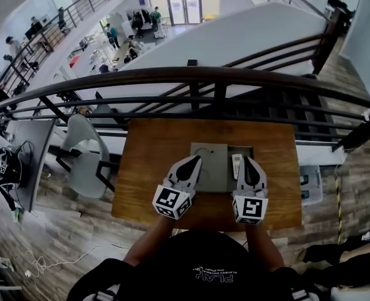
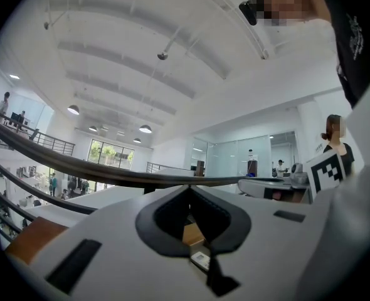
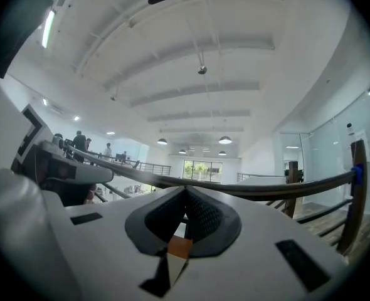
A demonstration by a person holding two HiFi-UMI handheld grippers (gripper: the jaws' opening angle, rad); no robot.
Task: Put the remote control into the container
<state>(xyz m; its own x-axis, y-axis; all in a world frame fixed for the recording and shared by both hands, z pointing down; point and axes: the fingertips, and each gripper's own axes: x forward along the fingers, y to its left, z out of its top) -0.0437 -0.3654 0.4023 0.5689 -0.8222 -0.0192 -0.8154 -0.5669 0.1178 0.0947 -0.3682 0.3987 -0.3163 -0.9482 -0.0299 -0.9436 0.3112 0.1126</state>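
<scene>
Nearest the person, the left gripper (image 1: 195,161) and right gripper (image 1: 248,160) hang above the table (image 1: 150,168), fingers closed together on nothing. The white remote control (image 1: 236,163) lies just left of the right gripper's tips, its long axis pointing away from the person, so the right hand is nearer. It sits in a dark slot at the right of the grey container (image 1: 209,168); I cannot tell whether that slot is part of the container.
</scene>
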